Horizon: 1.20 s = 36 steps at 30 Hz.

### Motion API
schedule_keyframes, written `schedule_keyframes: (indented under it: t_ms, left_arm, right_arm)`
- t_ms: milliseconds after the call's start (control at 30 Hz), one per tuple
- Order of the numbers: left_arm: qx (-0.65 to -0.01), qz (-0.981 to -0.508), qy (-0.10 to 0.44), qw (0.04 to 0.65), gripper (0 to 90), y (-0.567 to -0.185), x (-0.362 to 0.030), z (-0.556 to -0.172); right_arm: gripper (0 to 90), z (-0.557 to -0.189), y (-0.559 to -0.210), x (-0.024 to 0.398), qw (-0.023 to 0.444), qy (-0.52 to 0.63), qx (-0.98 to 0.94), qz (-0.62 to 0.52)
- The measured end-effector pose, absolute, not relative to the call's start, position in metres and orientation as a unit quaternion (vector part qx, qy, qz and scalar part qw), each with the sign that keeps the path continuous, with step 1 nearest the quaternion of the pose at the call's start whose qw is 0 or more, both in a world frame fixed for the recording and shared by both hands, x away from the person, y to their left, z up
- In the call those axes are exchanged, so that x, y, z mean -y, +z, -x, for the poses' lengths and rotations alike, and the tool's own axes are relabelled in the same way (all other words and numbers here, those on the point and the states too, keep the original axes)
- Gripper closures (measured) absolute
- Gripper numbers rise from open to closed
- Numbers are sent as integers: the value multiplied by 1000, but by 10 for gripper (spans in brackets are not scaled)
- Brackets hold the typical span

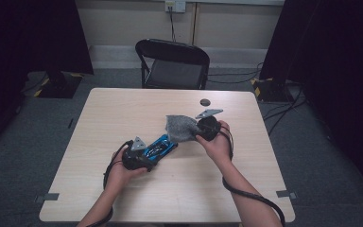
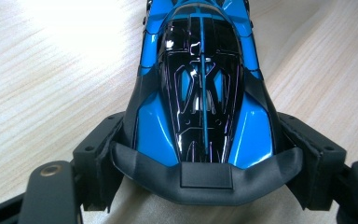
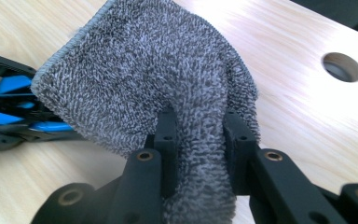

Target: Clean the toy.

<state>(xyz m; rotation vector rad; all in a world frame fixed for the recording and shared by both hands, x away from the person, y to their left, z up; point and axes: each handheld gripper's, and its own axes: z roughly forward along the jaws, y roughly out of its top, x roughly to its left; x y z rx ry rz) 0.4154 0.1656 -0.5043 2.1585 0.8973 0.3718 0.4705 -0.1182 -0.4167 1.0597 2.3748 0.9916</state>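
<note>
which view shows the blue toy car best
The left gripper view: the glossy blue and black toy car sits close up, held between the jaws. The high view shows it small on the pale wooden table. The right gripper view shows just a part beside the grey terry cloth.

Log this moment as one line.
left gripper: shut on toy car | right gripper: shut on cloth, beside car | table

high view: my fixed camera above the near side, facing forward and down over the whole table (image 1: 123,198). left gripper view: rides close, looking along my blue toy car (image 2: 200,88). right gripper view: close on my grey cloth (image 3: 149,79); car shared at its left edge.
</note>
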Motion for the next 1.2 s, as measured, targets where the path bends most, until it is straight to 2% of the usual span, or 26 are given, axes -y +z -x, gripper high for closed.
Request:
schedule_keyframes:
  t_ms: [1200]
  left_arm:
    - [-352, -844, 145, 378, 239, -504, -166, -415]
  right_arm:
    - [708, -430, -441, 24, 143, 344, -890, -263]
